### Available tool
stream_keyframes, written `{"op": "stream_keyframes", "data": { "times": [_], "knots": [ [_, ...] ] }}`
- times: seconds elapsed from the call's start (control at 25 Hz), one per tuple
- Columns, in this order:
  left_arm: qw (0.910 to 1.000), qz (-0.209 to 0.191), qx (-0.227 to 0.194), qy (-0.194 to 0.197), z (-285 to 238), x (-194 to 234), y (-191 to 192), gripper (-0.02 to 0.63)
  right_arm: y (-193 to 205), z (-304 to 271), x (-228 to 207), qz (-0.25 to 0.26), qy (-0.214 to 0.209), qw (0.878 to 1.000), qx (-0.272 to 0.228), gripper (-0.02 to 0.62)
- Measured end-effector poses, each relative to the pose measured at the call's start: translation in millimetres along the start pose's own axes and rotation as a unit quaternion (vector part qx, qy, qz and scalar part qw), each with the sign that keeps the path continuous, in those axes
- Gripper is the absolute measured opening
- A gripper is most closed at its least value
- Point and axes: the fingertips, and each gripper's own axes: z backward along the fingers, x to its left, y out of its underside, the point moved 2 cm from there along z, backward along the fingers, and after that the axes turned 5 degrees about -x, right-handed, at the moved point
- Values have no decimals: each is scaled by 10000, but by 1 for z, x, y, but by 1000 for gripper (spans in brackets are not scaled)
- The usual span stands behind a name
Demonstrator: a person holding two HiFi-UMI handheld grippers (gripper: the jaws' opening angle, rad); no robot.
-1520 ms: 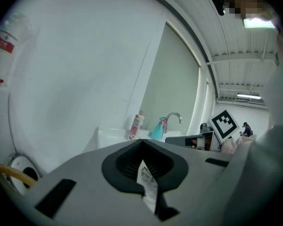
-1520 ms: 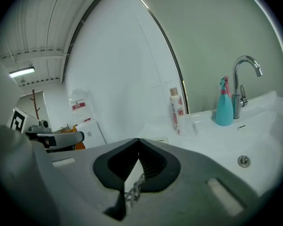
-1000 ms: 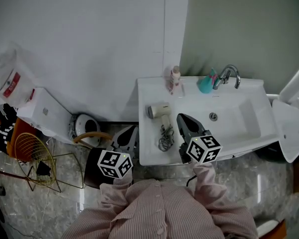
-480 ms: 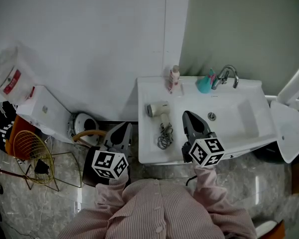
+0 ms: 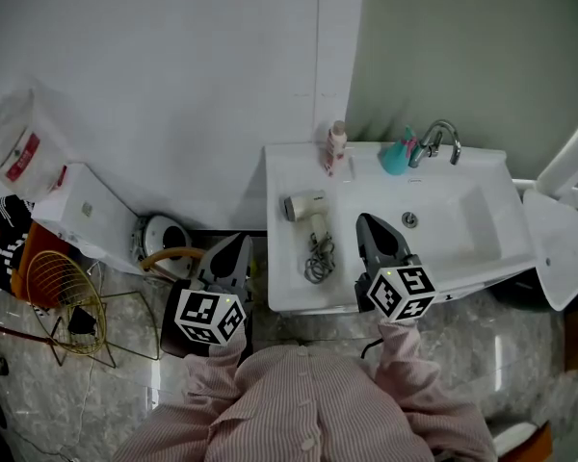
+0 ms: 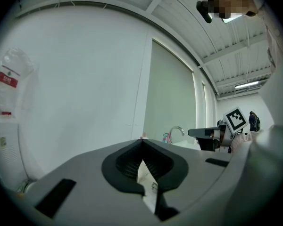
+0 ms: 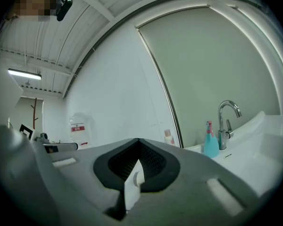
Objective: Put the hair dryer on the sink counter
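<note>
The dryer (image 5: 305, 205) lies on the tabletop (image 5: 284, 168) left of the basin, with its cord (image 5: 317, 258) bunched just in front of it. The left tool (image 5: 237, 243) and right tool (image 5: 368, 223) are both clenched on nothing, and neither touches the dryer.

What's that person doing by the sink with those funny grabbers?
A person stands at the sink counter holding tongs in each hand. The hair dryer lies on the counter, its cord coiled beside it. The right tongs hover over the counter near the dryer, the left tongs off its left edge. Both are shut and hold nothing.
</note>
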Motion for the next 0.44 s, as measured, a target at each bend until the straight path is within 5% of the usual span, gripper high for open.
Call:
{"op": "stream_keyframes", "data": {
  "times": [0.44],
  "knots": [
    [10000,14,60,-33,0,2,3,-2,3,1,0,295,-14,9995,100,5]
  ]
}}
